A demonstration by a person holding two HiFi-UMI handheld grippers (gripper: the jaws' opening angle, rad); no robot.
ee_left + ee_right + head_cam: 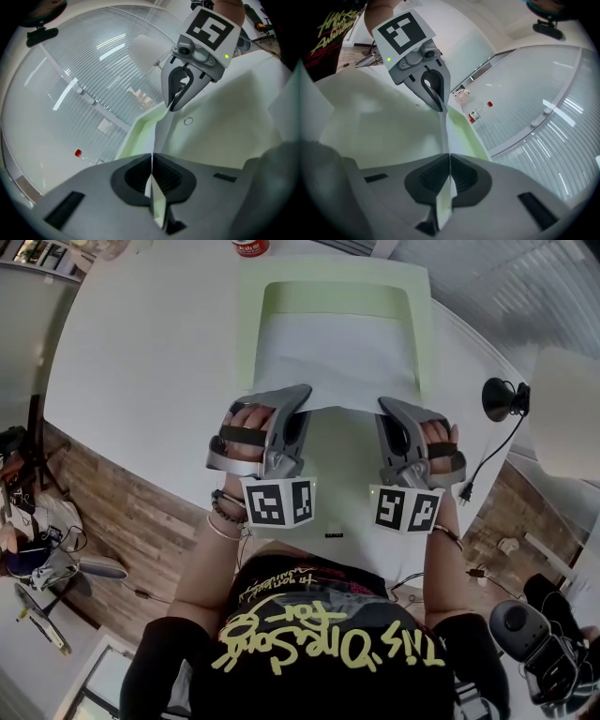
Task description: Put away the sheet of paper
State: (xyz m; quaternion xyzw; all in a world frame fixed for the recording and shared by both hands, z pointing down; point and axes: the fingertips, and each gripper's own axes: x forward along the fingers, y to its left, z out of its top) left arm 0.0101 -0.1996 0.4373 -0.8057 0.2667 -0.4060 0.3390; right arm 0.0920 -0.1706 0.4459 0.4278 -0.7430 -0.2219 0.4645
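Two clamps on the sheet of paper (pixel 323 362): left gripper (pixel 301 392) and right gripper (pixel 383 403) pinched shut on its near edge. Lies partly inside the pale green folder (pixel 249 334) on the white table (pixel 141 352). Beyond the folder, red-capped bottle (pixel 480 110), label unreadable.

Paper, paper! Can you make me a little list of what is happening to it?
thing: white sheet of paper
lies over: light green folder on white table
left gripper: jaws shut on the paper's near edge
right gripper: jaws shut on the same edge
also there: red-capped bottle at the table's far side
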